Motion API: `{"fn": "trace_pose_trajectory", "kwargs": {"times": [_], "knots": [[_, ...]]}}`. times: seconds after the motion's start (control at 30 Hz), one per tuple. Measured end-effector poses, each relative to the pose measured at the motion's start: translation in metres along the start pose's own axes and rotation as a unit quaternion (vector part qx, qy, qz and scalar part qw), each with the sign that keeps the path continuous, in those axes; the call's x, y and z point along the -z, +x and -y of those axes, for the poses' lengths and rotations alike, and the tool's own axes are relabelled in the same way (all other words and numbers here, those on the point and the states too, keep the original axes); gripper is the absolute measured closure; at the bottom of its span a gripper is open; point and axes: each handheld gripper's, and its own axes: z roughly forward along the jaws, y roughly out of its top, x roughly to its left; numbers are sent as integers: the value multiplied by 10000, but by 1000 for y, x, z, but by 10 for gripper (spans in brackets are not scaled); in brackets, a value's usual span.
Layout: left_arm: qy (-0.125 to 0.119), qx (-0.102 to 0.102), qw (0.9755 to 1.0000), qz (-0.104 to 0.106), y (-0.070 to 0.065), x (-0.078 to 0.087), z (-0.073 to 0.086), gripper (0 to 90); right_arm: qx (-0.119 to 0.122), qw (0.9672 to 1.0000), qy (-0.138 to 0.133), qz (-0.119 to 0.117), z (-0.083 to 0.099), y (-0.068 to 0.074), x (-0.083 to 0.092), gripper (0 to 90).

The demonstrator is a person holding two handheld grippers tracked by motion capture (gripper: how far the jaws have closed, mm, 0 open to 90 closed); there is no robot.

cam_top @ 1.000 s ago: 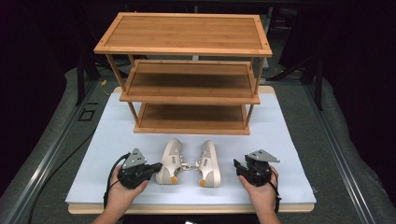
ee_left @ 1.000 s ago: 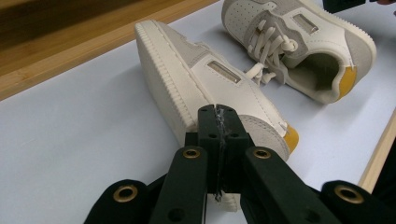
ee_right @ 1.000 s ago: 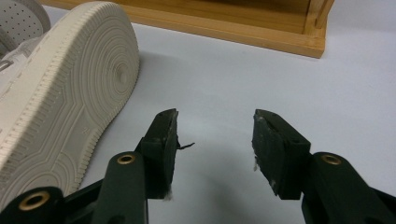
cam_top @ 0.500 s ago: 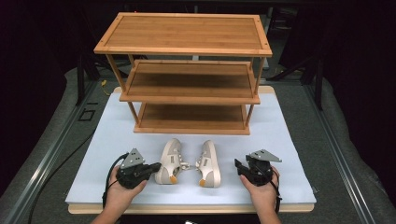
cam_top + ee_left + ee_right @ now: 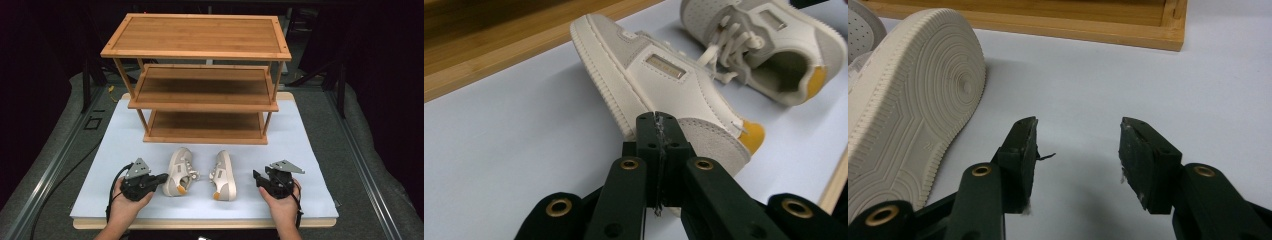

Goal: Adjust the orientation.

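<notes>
The left shoe lay heel-first just beyond the left tool, jaws together; the right tool gaped, farther off.

Two shoes side by side on the mat, before the shelf rack.
</notes>
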Motion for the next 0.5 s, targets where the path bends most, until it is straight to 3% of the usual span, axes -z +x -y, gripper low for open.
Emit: {"fn": "trace_pose_trajectory", "kwargs": {"times": [0.13,0.3,0.37,0.5], "knots": [[190,82,9995,-247,11,2,6,898,-10,10000,17,-32,0,-1,1,493],[527,285,9976,-358,28,-4,16,899,-24,10000,-20,-20,0,-2,0,493],[510,392,9973,-366,34,-5,18,899,-16,10000,-17,-33,0,-1,0,499],[462,470,9968,-449,35,-4,18,897,142,9997,87,-184,-2,1,3,662]]}}
